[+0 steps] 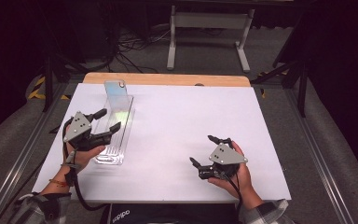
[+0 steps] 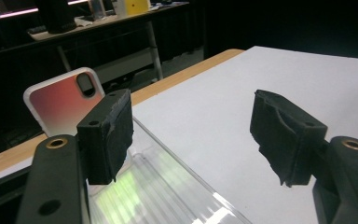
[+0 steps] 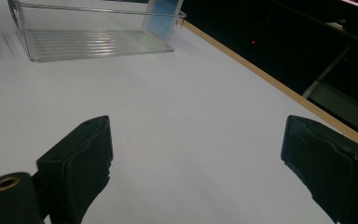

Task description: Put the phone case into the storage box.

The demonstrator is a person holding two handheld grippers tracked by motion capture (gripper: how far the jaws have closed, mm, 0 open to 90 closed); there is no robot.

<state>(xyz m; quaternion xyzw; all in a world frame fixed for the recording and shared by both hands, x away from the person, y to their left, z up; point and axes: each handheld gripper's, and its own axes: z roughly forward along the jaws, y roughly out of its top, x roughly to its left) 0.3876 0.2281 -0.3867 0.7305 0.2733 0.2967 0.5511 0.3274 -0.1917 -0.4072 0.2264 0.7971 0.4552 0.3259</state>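
A long clear plastic tray [image 1: 114, 129] lies on the white table at the left, its ribbed floor showing green glints [image 2: 144, 191]. A phone case [image 1: 115, 90] with an iridescent back stands upright at the tray's far end; it looks pink-orange in the left gripper view [image 2: 58, 102] and blue in the right gripper view [image 3: 163, 14]. My left gripper [image 1: 109, 120] hovers open over the tray's near half, nothing between its jaws [image 2: 191, 135]. My right gripper [image 1: 207, 151] rests open low over the bare table at the right [image 3: 196, 163]. The tray [image 3: 93, 42] lies far ahead of it.
The white table top [image 1: 177, 121] has a wooden strip [image 1: 168, 79] along its far edge. Beyond it stand a white frame leg [image 1: 172, 37] and floor cables. A dark desk with a yellow box [image 2: 137, 5] stands in the background.
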